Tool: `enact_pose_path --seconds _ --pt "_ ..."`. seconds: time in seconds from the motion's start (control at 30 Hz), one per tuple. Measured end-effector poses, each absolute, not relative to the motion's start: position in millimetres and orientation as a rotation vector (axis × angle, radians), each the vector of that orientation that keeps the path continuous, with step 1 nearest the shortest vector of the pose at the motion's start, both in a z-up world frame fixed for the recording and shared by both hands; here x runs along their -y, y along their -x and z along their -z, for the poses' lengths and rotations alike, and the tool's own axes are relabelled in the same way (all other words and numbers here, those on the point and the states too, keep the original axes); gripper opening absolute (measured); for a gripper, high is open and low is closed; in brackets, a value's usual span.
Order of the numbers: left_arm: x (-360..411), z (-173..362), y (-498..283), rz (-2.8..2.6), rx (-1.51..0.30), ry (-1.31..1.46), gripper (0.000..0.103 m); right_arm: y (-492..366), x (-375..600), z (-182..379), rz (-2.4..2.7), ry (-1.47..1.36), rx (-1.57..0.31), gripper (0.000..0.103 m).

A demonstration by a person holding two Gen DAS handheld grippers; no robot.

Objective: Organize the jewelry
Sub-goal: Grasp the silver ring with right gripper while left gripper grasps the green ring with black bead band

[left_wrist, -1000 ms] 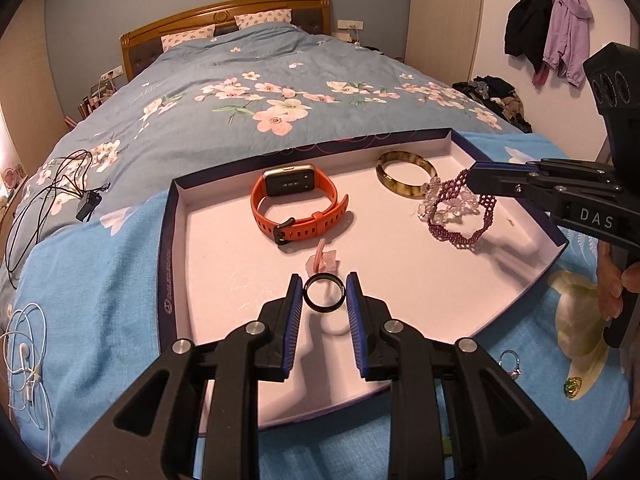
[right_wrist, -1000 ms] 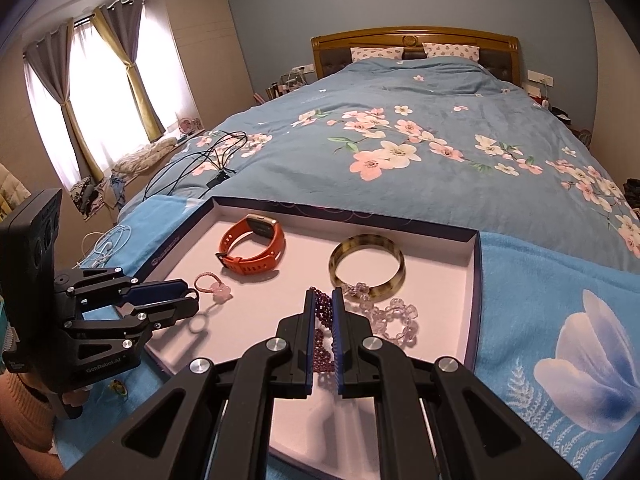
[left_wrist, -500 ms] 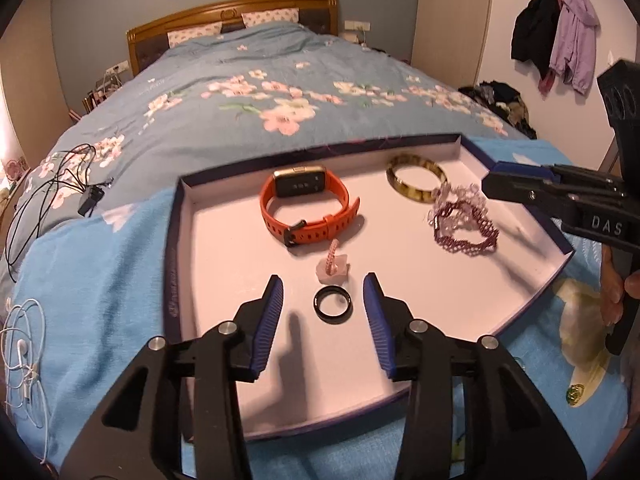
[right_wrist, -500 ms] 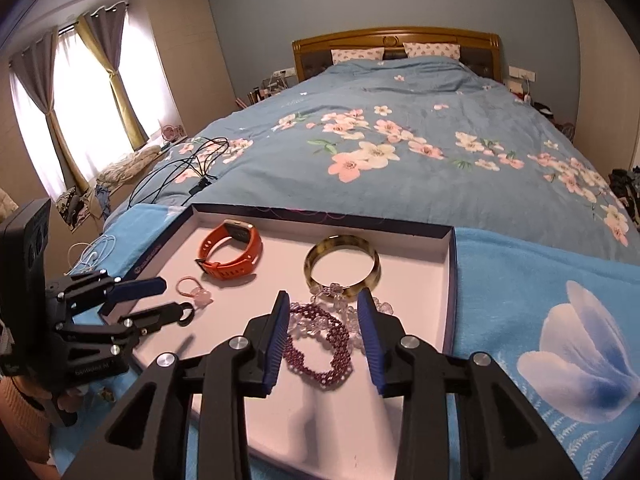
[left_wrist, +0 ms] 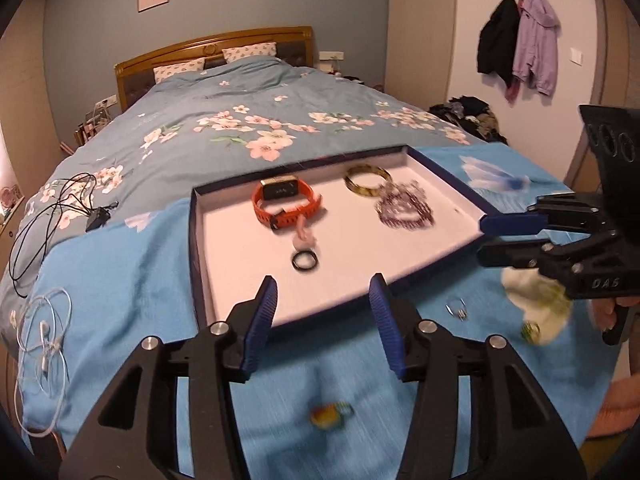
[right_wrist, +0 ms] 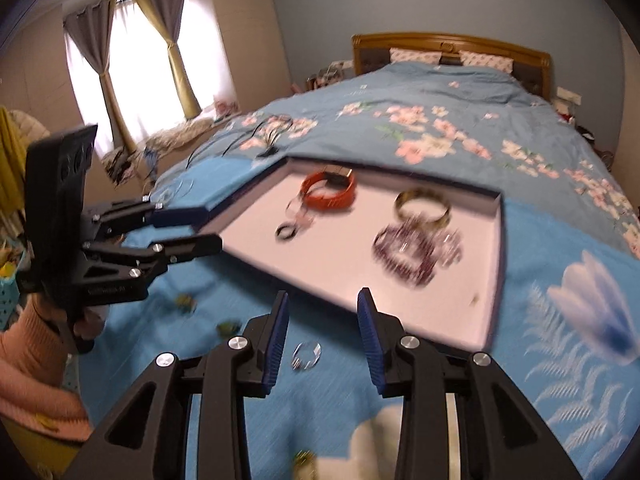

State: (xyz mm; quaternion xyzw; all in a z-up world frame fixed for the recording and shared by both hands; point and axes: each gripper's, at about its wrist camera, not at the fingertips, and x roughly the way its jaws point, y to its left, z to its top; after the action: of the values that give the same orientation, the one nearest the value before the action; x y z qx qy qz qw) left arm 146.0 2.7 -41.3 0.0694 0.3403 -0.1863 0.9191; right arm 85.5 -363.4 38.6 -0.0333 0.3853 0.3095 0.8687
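A shallow white tray (left_wrist: 196,240) on the blue blanket holds an orange watch (left_wrist: 286,204), an amber bangle (left_wrist: 367,180), a purple bead bracelet (left_wrist: 404,210), a pink piece (left_wrist: 303,240) and a black ring (left_wrist: 305,261). My left gripper (left_wrist: 322,284) hovers at the tray's near edge, its jaws opening with nothing between them. My right gripper (right_wrist: 323,296) stands open over the blanket just outside the tray (right_wrist: 498,264), empty. Beneath it lies a silver ring (right_wrist: 306,356). Both views are blurred by motion.
Loose small pieces lie on the blanket: a silver ring (left_wrist: 456,309), a green ring (left_wrist: 530,330) and a coloured piece (left_wrist: 330,414). Black cables (left_wrist: 60,208) and white earphones (left_wrist: 44,336) sit at the left. A pink sleeve (right_wrist: 28,360) holds the left gripper.
The left gripper let go of the black ring and the right gripper let go of the purple bracelet. Both opened and drew back from the tray's inside to its near edge.
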Motion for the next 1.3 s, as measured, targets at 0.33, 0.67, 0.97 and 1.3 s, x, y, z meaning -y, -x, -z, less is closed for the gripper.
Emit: enact_pose_path --seconds 0.33,0.67,0.97,1.3 --pt "7.3 57.8 -114.8 0.433 -0.748 -0.177 0.055 -75.8 343.3 -10.4 -0.656 0.1 -0.896 0.033" --pt "17.1 66.8 -114.3 0.46 -0.776 -0.182 0.056 -81.2 338.3 -1.9 -0.595 0.137 -0.928 0.017" --pt "24.6 69.4 -116.7 0.496 -0.793 -0.187 0.052 -82.1 347.2 -1.3 -0.579 0.134 -0.925 0.003" --pt "33.5 77.2 -123.3 0.525 -0.846 -0.181 0.044 -77.2 357.1 -9.0 -0.591 0.11 -0.888 0.003"
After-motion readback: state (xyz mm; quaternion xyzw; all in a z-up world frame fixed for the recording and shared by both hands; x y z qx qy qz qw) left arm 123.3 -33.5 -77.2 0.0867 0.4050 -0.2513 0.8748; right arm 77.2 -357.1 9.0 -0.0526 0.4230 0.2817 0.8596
